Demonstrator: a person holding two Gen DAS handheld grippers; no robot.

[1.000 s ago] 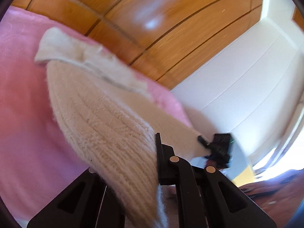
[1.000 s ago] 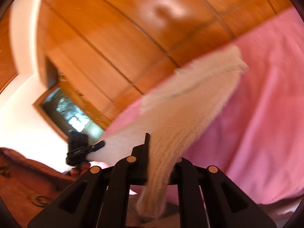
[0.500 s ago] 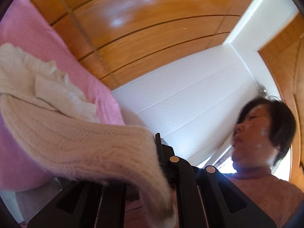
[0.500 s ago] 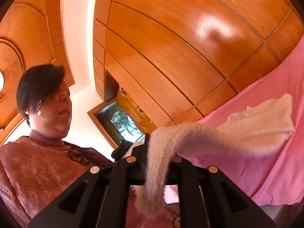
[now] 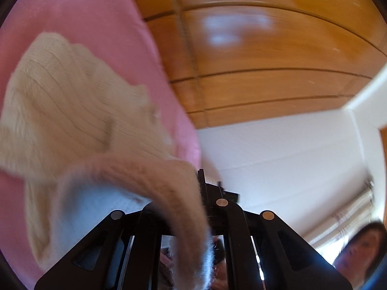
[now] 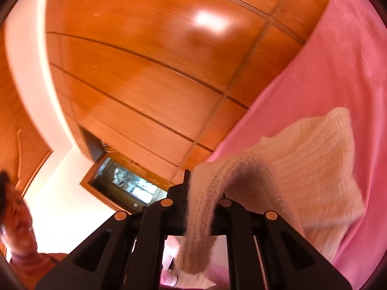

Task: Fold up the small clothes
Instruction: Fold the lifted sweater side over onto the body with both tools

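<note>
A cream knitted garment (image 5: 72, 111) lies partly on a pink cloth (image 5: 96, 31) and is lifted at one edge. My left gripper (image 5: 200, 181) is shut on that edge, and the knit hangs down over its fingers. In the right wrist view the same garment (image 6: 314, 164) drapes from the pink cloth (image 6: 350, 60) to my right gripper (image 6: 191, 181), which is shut on another part of its edge. Both grippers point steeply upward. The garment's lower part is hidden behind the grippers.
Glossy wooden panels (image 5: 266, 60) fill the background, also in the right wrist view (image 6: 145, 60). A white wall (image 5: 290, 157) stands at the right. A person's face (image 5: 362, 249) shows low at the right, and at the left edge (image 6: 14, 222) in the right wrist view.
Both grippers have swung further upward and over with the garment's edge, folding it back toward the part on the pink cloth. The person has slid to the frame edges.
</note>
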